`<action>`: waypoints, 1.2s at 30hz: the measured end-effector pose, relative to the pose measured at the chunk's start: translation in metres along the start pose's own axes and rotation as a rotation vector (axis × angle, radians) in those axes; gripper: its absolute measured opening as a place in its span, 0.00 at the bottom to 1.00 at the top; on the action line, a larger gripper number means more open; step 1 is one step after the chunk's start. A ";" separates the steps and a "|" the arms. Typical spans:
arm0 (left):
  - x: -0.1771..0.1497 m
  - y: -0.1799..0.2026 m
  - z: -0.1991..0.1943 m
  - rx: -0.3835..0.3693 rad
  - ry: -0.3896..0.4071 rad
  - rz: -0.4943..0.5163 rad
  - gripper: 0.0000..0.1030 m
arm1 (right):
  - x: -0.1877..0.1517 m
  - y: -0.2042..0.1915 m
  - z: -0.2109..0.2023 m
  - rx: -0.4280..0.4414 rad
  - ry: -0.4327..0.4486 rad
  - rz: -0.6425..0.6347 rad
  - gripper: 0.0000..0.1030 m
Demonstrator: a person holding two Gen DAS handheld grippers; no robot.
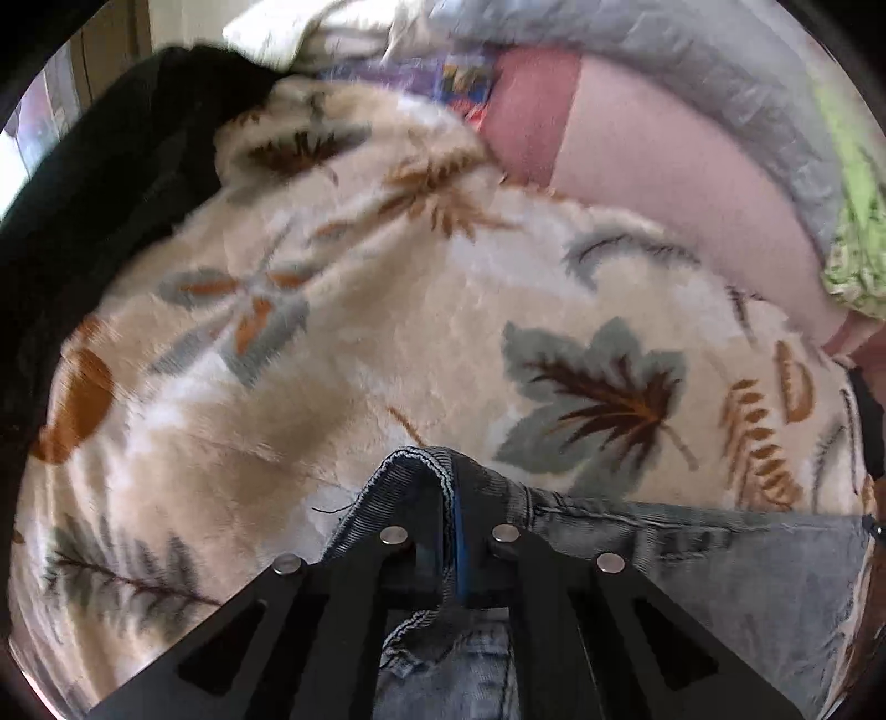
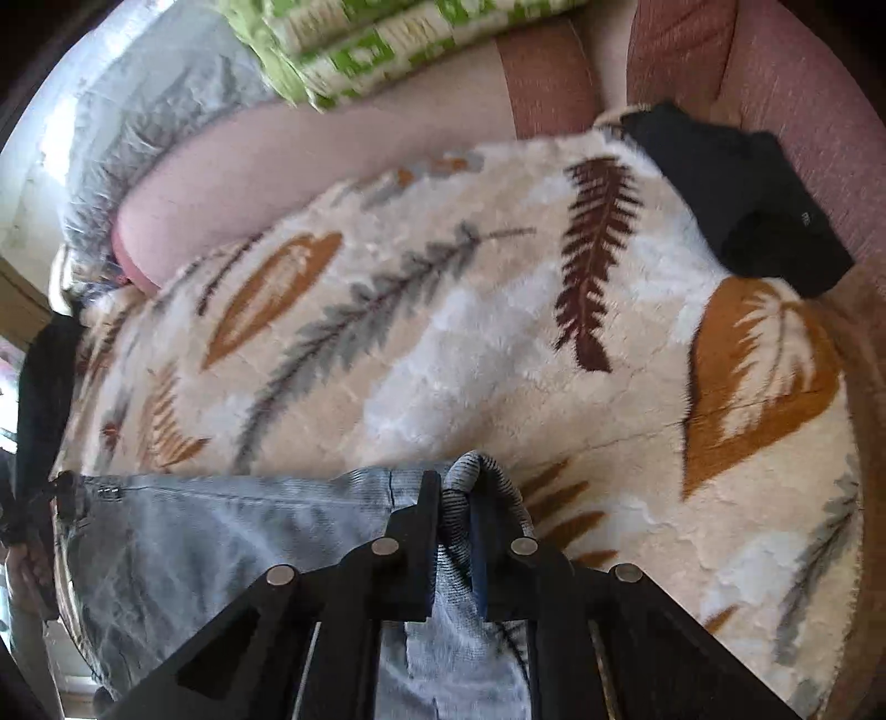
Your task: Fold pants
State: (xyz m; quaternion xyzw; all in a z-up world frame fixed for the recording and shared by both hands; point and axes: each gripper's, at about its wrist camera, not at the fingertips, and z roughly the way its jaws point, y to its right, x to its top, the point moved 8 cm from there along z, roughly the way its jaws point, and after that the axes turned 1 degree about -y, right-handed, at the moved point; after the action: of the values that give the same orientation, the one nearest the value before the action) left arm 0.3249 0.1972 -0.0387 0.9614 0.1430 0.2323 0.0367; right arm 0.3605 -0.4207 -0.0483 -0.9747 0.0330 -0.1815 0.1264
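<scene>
The pants are washed blue denim jeans [image 1: 692,554], stretched between my two grippers above a leaf-patterned fleece blanket [image 1: 387,332]. My left gripper [image 1: 451,531] is shut on a bunched hem edge of the jeans, which run off to the right. In the right wrist view my right gripper [image 2: 457,515] is shut on another bunched edge of the jeans [image 2: 221,531], which run off to the left. The other gripper shows as a dark shape at the far left edge [image 2: 61,493]. The lower part of the jeans hangs out of sight.
The blanket [image 2: 470,343] covers a bed with a pink sheet [image 1: 664,183]. A black garment [image 1: 111,166] lies at the left; another black cloth [image 2: 736,199] lies at the right. A green-patterned cloth [image 2: 343,50] and a grey quilt [image 1: 692,72] lie at the far side.
</scene>
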 end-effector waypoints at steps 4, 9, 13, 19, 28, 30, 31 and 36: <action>-0.002 0.002 -0.049 -0.039 0.083 0.022 0.02 | -0.003 -0.006 -0.043 0.046 0.085 0.012 0.09; -0.016 0.008 -0.121 -0.088 0.204 0.056 0.02 | -0.023 -0.019 -0.109 0.103 0.198 -0.009 0.09; -0.054 -0.002 -0.180 -0.144 0.285 0.072 0.02 | -0.065 -0.022 -0.160 0.146 0.282 -0.035 0.09; -0.163 -0.040 -0.193 -0.243 0.228 0.126 0.05 | -0.193 -0.001 -0.176 0.226 0.279 -0.067 0.11; -0.211 -0.122 -0.158 -0.072 0.043 0.039 0.14 | -0.285 0.049 -0.156 0.173 0.113 0.033 0.66; -0.191 -0.109 -0.176 -0.107 0.108 0.018 0.25 | -0.270 0.048 -0.168 0.159 0.162 0.058 0.73; -0.186 -0.101 -0.181 -0.119 0.133 0.021 0.31 | -0.264 0.044 -0.169 0.173 0.161 0.064 0.73; -0.194 -0.032 -0.178 -0.182 0.148 0.098 0.50 | -0.276 0.020 -0.127 0.137 -0.028 0.058 0.73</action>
State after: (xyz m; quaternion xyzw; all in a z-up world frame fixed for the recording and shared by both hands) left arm 0.0705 0.1717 0.0309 0.9402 0.0767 0.3160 0.1016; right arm 0.0572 -0.4390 -0.0341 -0.9649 0.0470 -0.1657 0.1983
